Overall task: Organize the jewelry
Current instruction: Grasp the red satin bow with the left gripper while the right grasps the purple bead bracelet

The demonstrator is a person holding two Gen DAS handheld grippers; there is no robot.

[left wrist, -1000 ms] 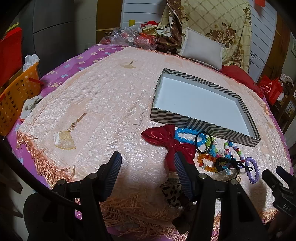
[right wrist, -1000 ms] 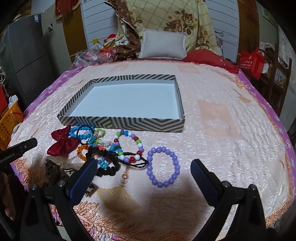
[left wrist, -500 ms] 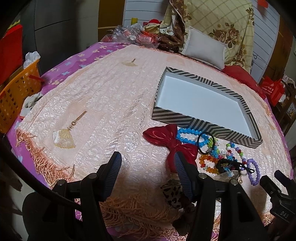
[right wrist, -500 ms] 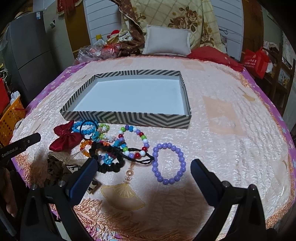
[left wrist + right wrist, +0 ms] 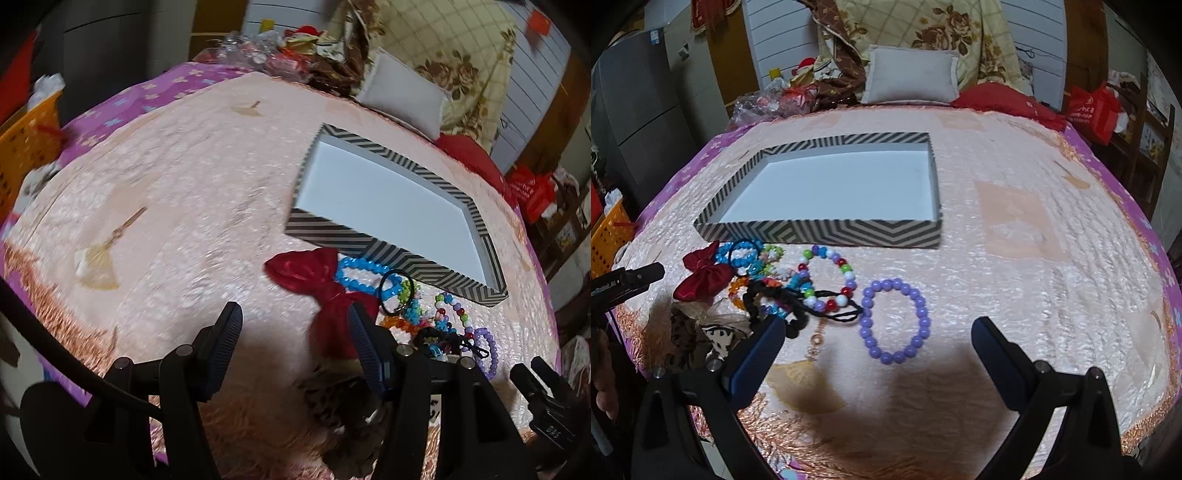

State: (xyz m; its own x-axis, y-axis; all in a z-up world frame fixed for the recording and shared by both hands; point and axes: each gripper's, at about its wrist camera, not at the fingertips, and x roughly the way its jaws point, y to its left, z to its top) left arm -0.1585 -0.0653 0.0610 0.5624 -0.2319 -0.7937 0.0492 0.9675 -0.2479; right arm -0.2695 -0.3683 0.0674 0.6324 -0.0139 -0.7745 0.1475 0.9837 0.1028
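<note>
Both jaws spread wide and empty, nothing picked yet. The striped box (image 5: 827, 230) sits bare on the bed's pink cover, and every piece lies just in front of its near wall. The purple bead bracelet (image 5: 894, 320) rests alone at the heap's edge, flat, its long axis running away from the right hand-held gripper (image 5: 877, 341), which hovers right over its near end. That's the closer tool, I'd say. The left hand-held gripper (image 5: 293, 330) hangs beside the red bow (image 5: 317, 282), which lies just ahead off its right finger. The box lies straight beyond the bracelet.
</note>
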